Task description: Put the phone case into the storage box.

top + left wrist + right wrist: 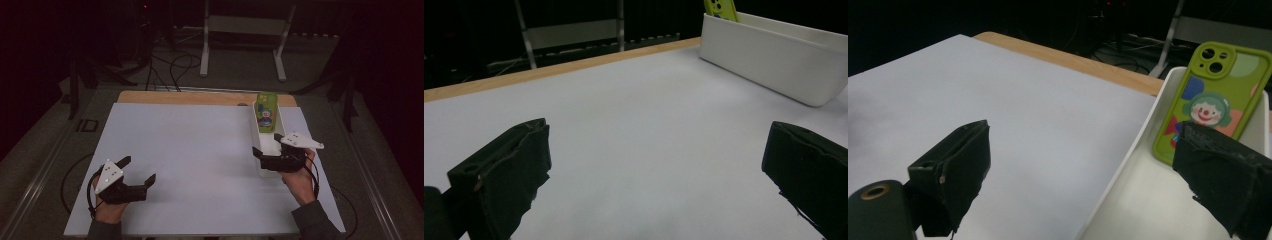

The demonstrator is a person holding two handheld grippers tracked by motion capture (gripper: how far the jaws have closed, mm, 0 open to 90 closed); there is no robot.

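Black jaws of the right gripper [1080, 175] stand wide apart, straddling the near end of the white tray [1128, 200]: one jaw over the white tabletop [1013, 110] outside the tray wall, the other inside the tray. Nothing is clamped. The green phone case [1215, 95], printed with a clown face, stands nearly upright at the tray's far end, leaning on the end wall; in the high view it pokes above the rim [266, 111].

Risks, as I judge them: if this gripper closes where it is, it pinches the thin tray wall rather than the case, and may drag or tip the whole tray. Reaching farther in, the inner jaw could knock the leaning case flat or over the far rim toward the wooden edge [200, 97] of the tabletop. The case looks smooth and slim, so a grip on its edge alone could slip.

Well apart at the near left, the left gripper [138, 172] hovers above bare tabletop, jaws spread and empty, so nothing steadies the tray.
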